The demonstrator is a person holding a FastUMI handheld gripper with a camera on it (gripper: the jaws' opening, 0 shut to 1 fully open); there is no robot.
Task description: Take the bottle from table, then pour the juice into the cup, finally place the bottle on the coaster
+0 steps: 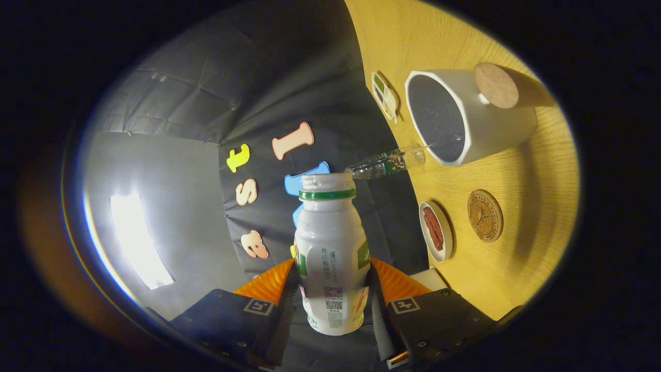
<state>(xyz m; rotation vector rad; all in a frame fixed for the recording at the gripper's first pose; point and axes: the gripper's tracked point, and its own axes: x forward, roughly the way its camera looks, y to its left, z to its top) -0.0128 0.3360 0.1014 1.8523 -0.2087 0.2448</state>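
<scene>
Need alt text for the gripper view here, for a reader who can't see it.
The gripper is shut on a white bottle, open-topped and tipped sideways relative to the wooden table. Beyond it stand a white cup, a cork coaster and a small dish.

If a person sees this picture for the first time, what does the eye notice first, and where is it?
First comes the white bottle with its green neck ring, uncapped and gripped between both fingers of the claw. Beyond its mouth, on the wooden table, stands the large white cup with a round wooden handle. The round cork coaster lies near a small dish.
</scene>
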